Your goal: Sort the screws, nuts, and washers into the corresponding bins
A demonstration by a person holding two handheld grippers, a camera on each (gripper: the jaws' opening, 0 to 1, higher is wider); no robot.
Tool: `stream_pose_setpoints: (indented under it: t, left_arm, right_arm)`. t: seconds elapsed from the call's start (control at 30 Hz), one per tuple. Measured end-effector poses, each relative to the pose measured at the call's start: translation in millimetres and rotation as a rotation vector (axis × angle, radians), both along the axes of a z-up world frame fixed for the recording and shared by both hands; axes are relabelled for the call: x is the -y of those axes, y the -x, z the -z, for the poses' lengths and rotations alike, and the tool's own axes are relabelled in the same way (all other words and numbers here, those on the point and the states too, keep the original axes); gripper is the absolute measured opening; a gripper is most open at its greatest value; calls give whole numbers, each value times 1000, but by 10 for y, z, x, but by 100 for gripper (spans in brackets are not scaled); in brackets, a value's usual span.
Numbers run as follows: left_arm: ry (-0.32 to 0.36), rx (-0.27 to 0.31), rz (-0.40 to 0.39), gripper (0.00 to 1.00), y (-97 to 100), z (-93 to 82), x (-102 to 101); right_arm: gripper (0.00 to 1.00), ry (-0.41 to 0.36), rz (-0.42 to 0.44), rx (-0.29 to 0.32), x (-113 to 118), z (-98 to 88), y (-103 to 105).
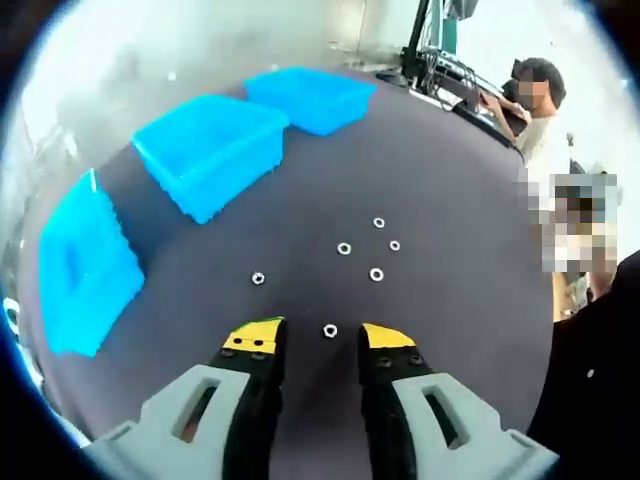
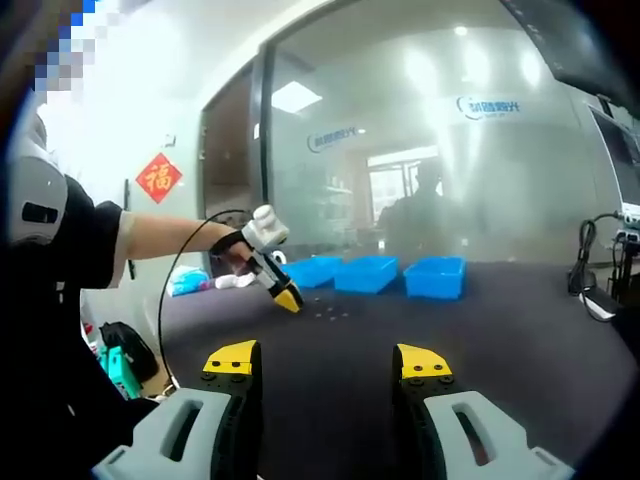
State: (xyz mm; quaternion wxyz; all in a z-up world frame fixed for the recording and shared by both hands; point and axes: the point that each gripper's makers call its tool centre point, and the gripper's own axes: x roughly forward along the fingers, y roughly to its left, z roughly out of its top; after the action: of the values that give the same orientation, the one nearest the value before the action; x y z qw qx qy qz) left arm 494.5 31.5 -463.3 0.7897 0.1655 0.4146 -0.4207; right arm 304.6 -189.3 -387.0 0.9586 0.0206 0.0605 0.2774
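left gripper (image 1: 322,342) agape — nut (image 1: 330,330), apparently, between jaws | bins (image 1: 212,150) beyond

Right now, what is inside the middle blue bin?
In the left gripper view, the middle blue bin shows only bare blue floor; its near wall hides part of the bottom. The small metal pieces lie on the dark table, outside it.

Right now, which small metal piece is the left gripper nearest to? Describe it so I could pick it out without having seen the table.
On the dark table, three blue bins stand along the far side, with a loose scatter of small silver ring-shaped pieces nearer the camera. The one meant is the ring lying between the yellow tips of the left gripper. Unlike the four clustered farther out and the lone one off to the left, it lies closest to the jaws.
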Motion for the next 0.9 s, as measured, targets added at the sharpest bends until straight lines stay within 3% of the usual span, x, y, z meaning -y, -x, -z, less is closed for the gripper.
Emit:
stream_pose_setpoints:
  t: [0.1,0.3,0.67,0.9]
  left_arm:
    - [-19,13,-1,20,-41,6,-30]
    - [-20,14,-2,18,-49,7,-54]
    - [-39,17,4,6,41,22,-34]
    - [-21,21,4,6,67,5,-26]
  right_arm:
    - [48,-5,1,-2,7,13,1]
    - [48,-11,4,-3,32,21,-13]
    - [48,-13,2,-5,15,37,-13]
    - [48,-17,1,-1,5,13,-9]
